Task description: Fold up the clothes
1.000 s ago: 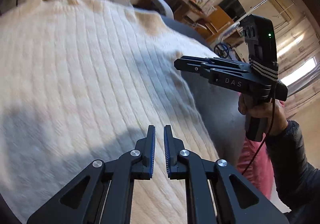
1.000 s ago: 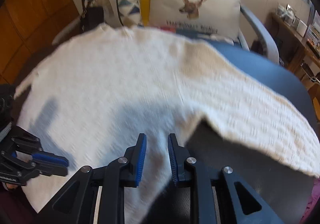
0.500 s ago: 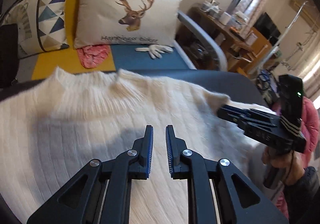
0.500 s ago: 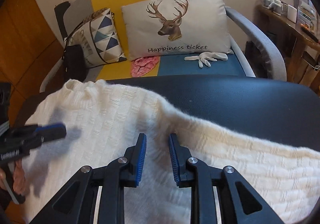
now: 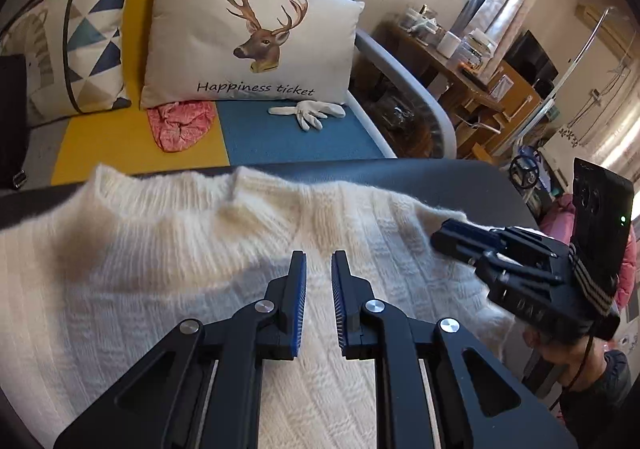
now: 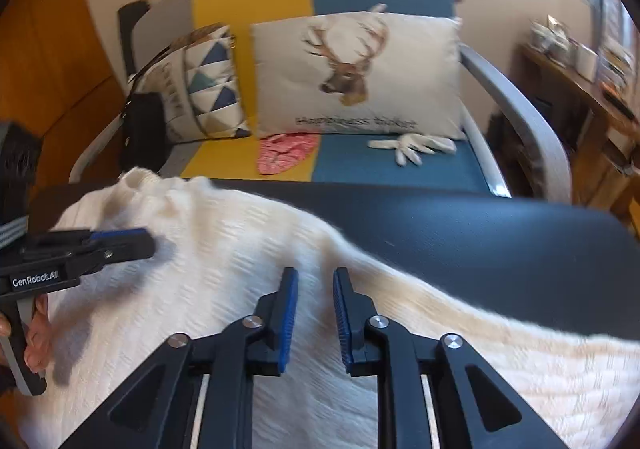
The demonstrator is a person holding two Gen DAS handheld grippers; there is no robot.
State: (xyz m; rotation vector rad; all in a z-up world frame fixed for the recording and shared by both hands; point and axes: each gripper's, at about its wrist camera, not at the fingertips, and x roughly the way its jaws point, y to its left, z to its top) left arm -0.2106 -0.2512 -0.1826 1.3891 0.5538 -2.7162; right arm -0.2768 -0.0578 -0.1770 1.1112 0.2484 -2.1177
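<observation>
One cream-white ribbed knit sweater (image 5: 168,281) lies spread flat on a dark grey table top (image 5: 420,177), directly under and ahead of both tools. The left gripper (image 5: 319,269), black with blue ribbed pads, hangs just above the knit with its two fingers a narrow gap apart and nothing between them; the sweater's collar (image 5: 168,189) sits ahead of it and a little to its left, at the table's far edge. The right gripper (image 6: 315,285) is set the same way, its fingers slightly parted over the cloth and holding nothing, with one sleeve (image 6: 520,341) running out to its right across the table. In the right wrist view the left tool shows at the left edge, gripped by a hand (image 6: 34,333); in the left wrist view the right tool shows to the right, its tips over the sweater's edge. Beyond the table, ahead of both grippers, stands one sofa with yellow and blue panels (image 5: 280,137). On it are two cushions: one pale cushion printed with a deer head (image 5: 252,45) and one cushion with coloured triangles (image 5: 80,41) to its left. In front of the cushions lie one crumpled pink cloth (image 5: 180,123) and one white glove (image 5: 308,113).
</observation>
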